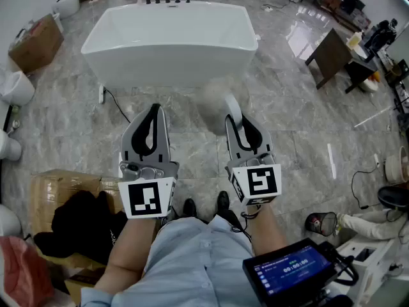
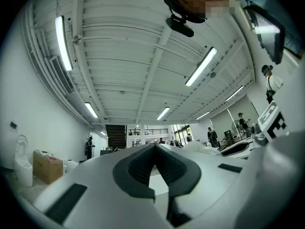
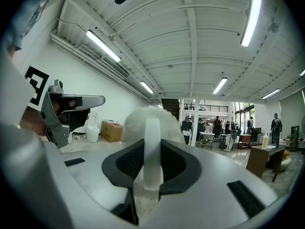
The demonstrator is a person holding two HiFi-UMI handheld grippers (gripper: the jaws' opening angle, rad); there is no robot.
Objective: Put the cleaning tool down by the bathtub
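My right gripper [image 1: 235, 115] [image 3: 152, 151] is shut on the cleaning tool's flat white handle [image 3: 152, 147]. The tool's fluffy white head [image 1: 214, 101] [image 3: 143, 120] sticks out past the jaw tips and hangs above the marble floor, just in front of the white bathtub [image 1: 169, 37]. My left gripper [image 1: 154, 110] [image 2: 153, 149] is level with it to the left. Its jaws are together with nothing between them. Both grippers point toward the tub's near side.
A black cable [image 1: 118, 104] runs along the floor from the tub's left corner. A cardboard box [image 1: 61, 187] with a black garment sits at lower left. White toilets [image 1: 16, 88] line the left edge. A wooden table [image 1: 329, 56] stands far right. A small bin [image 1: 319, 223] sits lower right.
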